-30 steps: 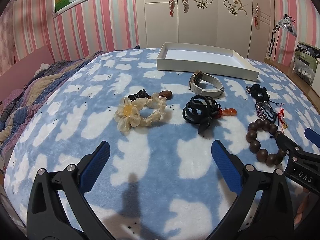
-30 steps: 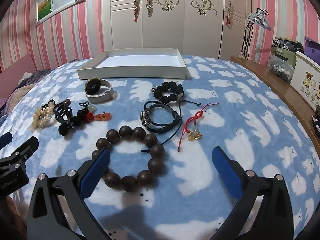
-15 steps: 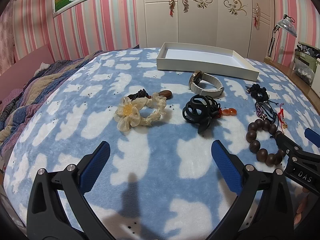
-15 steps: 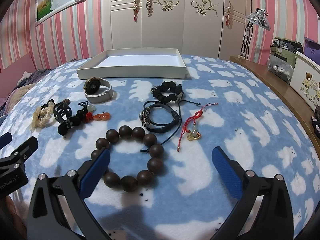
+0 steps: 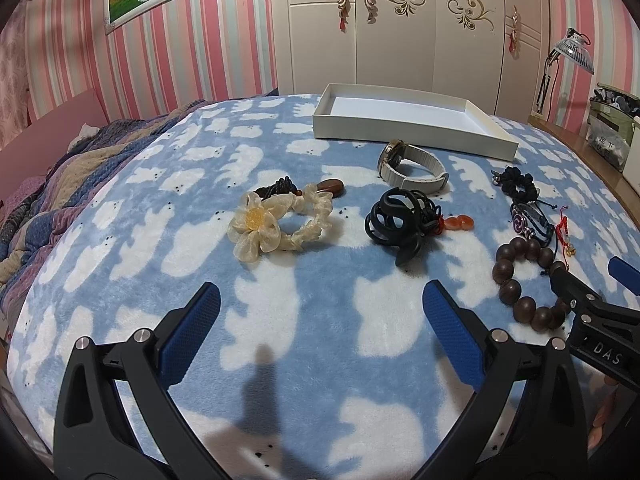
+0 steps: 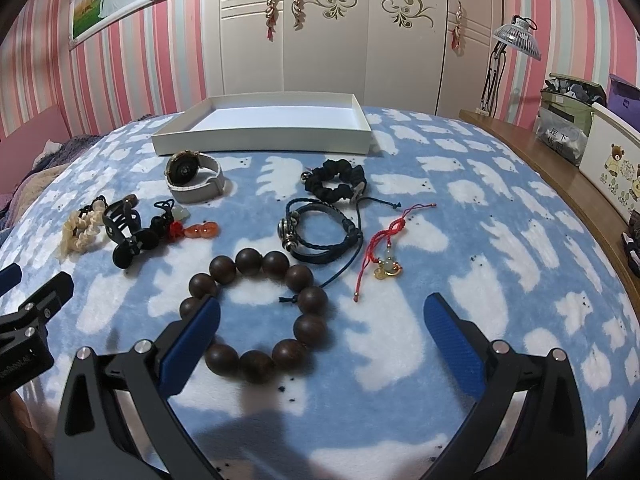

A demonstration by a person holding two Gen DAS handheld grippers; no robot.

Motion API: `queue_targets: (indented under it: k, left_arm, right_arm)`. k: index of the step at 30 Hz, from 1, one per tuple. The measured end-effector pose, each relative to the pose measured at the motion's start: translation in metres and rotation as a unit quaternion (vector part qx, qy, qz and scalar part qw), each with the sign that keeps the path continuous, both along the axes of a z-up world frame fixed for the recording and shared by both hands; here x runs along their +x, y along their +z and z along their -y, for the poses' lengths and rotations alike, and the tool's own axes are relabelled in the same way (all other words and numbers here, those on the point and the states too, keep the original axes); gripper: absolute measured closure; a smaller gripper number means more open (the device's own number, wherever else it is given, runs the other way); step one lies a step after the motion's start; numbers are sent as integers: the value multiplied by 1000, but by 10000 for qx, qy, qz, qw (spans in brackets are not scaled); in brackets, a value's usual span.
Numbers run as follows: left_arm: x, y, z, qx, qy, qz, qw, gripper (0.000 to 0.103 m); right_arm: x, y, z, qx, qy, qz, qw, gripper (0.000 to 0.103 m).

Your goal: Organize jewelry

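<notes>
Nothing has shifted in the last second: both tools, left (image 5: 320, 312) and right (image 6: 322, 322), still hover spread and empty at the bed's near edge; jewelry like the beads (image 6: 256, 312) lies mid-bed, the tray (image 6: 264, 142) unfilled.

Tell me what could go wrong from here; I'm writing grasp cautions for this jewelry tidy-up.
The dark cord from the braided bracelet trails against the wooden bead bracelet, so lifting either may drag the other. The black hair claw lies tangled with a red-knotted charm and may carry it along. The open right gripper already straddles some beads.
</notes>
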State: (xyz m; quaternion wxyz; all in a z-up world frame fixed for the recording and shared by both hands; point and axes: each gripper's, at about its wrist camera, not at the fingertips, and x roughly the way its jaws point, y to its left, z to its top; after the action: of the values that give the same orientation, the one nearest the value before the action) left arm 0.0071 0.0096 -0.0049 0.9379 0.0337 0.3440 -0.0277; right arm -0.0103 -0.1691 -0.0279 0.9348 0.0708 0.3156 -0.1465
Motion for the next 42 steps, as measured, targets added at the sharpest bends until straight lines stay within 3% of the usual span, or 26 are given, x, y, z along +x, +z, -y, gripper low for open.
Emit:
queue_targets:
  k: [42]
  left_arm:
    - [2, -2, 1, -30, 7, -55, 10000, 3]
  right_arm:
    - [2, 1, -3, -28, 4, -49, 10000, 2]
